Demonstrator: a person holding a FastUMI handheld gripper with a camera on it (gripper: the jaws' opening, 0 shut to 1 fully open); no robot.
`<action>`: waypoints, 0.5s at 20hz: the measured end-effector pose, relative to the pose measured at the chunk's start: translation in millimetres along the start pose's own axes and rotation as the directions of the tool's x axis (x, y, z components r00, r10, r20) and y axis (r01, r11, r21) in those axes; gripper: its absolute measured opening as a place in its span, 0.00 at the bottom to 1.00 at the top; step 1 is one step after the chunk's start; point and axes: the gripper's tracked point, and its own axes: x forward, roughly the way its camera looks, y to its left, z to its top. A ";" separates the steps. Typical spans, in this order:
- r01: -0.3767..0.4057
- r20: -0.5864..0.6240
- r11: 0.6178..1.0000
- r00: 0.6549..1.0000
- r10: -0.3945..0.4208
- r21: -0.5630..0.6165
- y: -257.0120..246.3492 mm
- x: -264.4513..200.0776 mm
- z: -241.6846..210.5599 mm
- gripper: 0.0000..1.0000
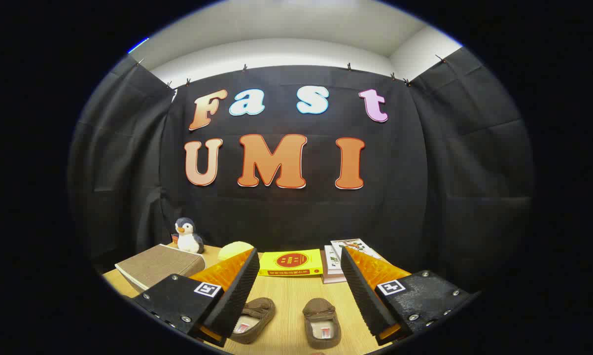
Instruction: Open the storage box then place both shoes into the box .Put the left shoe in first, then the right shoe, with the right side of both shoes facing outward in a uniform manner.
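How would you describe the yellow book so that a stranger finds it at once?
Look at the wooden table, at its far edge by the black wall. The yellow book lies flat there, beyond the open gripper and the two brown shoes. Its neighbours are pale; only it is bright yellow with a red circle.

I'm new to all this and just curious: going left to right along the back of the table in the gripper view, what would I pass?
Grey-brown book → toy penguin → yellow ball → yellow book → stack of books. The gripper is open, with two brown shoes between its fingers.
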 end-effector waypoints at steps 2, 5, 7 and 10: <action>-0.014 -0.009 1.000 1.000 0.014 -0.003 4.7 1.4 -2.9 0.99; -0.016 -0.013 1.000 1.000 0.016 -0.017 6.4 3.3 -5.2 0.99; -0.018 -0.015 0.999 1.000 0.017 -0.029 7.9 3.9 -6.0 0.99; -0.029 -0.021 0.999 0.999 0.028 -0.033 9.3 5.3 -7.4 0.99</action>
